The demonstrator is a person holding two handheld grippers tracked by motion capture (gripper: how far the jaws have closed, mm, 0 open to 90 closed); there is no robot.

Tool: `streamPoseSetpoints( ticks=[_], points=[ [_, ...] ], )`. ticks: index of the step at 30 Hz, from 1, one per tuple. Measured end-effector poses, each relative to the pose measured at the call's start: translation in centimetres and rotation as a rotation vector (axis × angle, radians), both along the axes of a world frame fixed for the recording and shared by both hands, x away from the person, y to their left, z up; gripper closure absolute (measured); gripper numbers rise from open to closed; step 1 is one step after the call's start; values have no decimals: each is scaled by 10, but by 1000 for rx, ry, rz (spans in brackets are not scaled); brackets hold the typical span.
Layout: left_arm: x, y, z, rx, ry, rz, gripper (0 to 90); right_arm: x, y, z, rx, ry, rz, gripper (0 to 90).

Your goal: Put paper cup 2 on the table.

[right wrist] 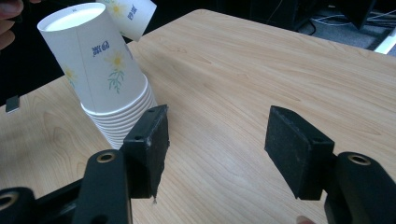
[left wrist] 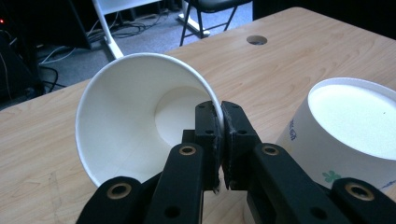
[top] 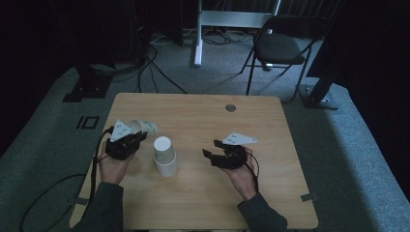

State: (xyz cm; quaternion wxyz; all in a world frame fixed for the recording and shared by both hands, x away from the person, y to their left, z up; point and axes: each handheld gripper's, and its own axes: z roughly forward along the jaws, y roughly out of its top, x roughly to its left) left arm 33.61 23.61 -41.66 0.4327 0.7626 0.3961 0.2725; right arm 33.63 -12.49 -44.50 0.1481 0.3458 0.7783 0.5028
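An upside-down stack of white paper cups (top: 165,155) with flower prints stands left of the table's middle; it is also in the right gripper view (right wrist: 105,70) and the left gripper view (left wrist: 348,130). My left gripper (top: 139,137) is shut on the rim of a single paper cup (top: 144,127), held tilted on its side just left of the stack. In the left gripper view the cup's open mouth (left wrist: 135,121) faces the camera, its wall pinched between the pads (left wrist: 222,140). My right gripper (top: 212,149) hovers open to the right of the stack, nothing between its jaws (right wrist: 217,144).
The wooden table (top: 203,193) has a round cable hole (top: 230,108) near its far edge. Behind the table stand a black folding chair (top: 280,46), a white desk leg (top: 198,34) and cables on grey carpet.
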Motion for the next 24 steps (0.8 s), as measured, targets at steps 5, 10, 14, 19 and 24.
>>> streamPoseSetpoints(
  ticks=[5,10,14,19,24],
  points=[
    [2,-3,-1,15,14,-8,866,0,-1,0,1,1,1,389],
    [4,-6,-2,30,25,-13,866,0,-2,-1,2,2,1,389],
    [5,-7,-2,34,33,-24,866,0,-2,-1,2,3,2,389],
    [6,-7,-2,40,43,-32,865,0,-2,-2,-2,5,3,389],
    [7,-8,-2,48,57,-36,865,0,-2,-2,-1,5,3,389]
  ],
)
